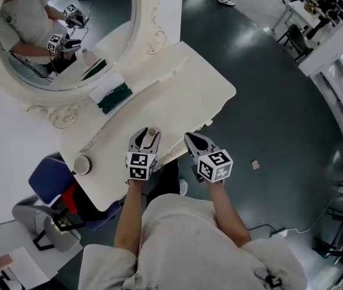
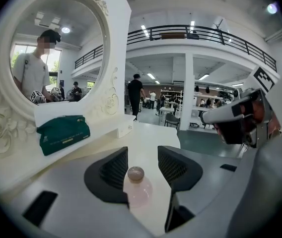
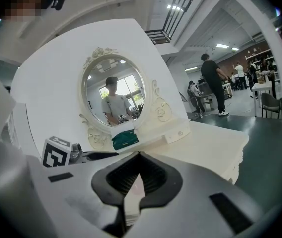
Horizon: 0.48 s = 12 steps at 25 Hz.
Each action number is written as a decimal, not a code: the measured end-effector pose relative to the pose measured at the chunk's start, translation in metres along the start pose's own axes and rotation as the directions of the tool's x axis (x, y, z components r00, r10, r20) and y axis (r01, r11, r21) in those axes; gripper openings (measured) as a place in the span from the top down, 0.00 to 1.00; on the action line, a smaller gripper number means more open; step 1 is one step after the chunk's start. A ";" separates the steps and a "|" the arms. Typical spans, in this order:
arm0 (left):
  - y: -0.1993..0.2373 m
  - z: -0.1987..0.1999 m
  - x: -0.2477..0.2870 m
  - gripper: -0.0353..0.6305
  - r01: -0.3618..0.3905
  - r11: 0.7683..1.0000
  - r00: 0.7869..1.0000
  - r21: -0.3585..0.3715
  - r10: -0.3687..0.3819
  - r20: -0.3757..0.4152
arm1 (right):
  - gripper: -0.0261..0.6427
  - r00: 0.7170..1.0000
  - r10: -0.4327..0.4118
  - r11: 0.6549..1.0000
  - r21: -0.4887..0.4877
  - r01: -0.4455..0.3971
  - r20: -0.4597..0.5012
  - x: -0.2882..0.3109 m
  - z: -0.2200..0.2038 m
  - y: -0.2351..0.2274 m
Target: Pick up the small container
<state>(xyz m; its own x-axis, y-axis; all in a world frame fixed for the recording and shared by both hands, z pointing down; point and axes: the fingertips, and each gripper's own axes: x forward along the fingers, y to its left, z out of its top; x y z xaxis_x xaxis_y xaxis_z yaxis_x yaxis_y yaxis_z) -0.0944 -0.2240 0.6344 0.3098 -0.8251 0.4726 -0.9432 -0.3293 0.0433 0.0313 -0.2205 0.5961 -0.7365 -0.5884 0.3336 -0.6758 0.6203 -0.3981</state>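
Note:
The small container [image 2: 136,186] is a pale pink bottle with a brownish round cap. It stands upright near the front edge of the cream dressing table [image 1: 177,92]. My left gripper [image 2: 142,155] is open, one jaw on each side of the bottle; the bottle sits close to the left jaw, with a gap on the right. In the head view the container [image 1: 153,133] shows between the left gripper [image 1: 149,138] tips. My right gripper [image 1: 191,140] hovers by the table's front edge, just right of the left one. In its own view the right gripper [image 3: 138,158] is shut with nothing in it.
An oval mirror [image 1: 63,29] in an ornate frame stands at the back of the table. A dark green pack [image 1: 114,96] lies on the shelf below it. A round lidded jar [image 1: 82,164] sits at the table's left end, above a blue chair [image 1: 49,177]. Dark floor lies to the right.

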 end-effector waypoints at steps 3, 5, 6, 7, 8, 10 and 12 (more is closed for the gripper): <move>0.009 -0.009 0.007 0.64 -0.013 1.000 1.000 -0.010 0.013 -0.022 | 0.94 1.000 0.000 1.000 0.006 0.000 -0.007 0.008 0.001 -0.003; 0.012 -0.016 0.014 0.64 -0.015 1.000 0.999 -0.020 0.014 -0.045 | 0.94 1.000 -0.001 1.000 0.007 0.001 -0.014 0.012 0.001 -0.006; 0.013 -0.020 0.016 0.64 -0.015 1.000 0.998 -0.023 0.014 -0.056 | 0.94 1.000 0.001 1.000 0.007 -0.001 -0.018 0.014 0.002 -0.007; 0.014 -0.023 0.018 0.64 -0.016 1.000 0.998 -0.024 0.014 -0.064 | 0.94 1.000 0.005 1.000 0.006 -0.004 -0.022 0.016 0.002 -0.007; 0.016 -0.025 0.020 0.64 -0.018 0.999 0.998 -0.026 0.016 -0.068 | 0.94 1.000 0.009 1.000 0.003 -0.009 -0.026 0.019 0.002 -0.006; 0.019 -0.027 0.022 0.64 -0.026 0.999 0.997 -0.032 0.024 -0.073 | 0.94 0.999 0.018 1.000 -0.005 -0.018 -0.033 0.023 0.004 -0.004; 0.021 -0.029 0.025 0.64 -0.032 0.999 0.996 -0.039 0.029 -0.080 | 0.94 0.999 0.020 1.000 -0.009 -0.020 -0.039 0.025 0.004 -0.004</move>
<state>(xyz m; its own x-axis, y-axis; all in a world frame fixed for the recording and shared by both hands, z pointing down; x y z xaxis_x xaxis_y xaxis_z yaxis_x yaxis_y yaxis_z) -0.1097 -0.2379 0.6728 0.2720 -0.7950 0.5422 -0.9566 -0.2844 0.0628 0.0155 -0.2396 0.6028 -0.7504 -0.5553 0.3585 -0.6610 0.6366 -0.3972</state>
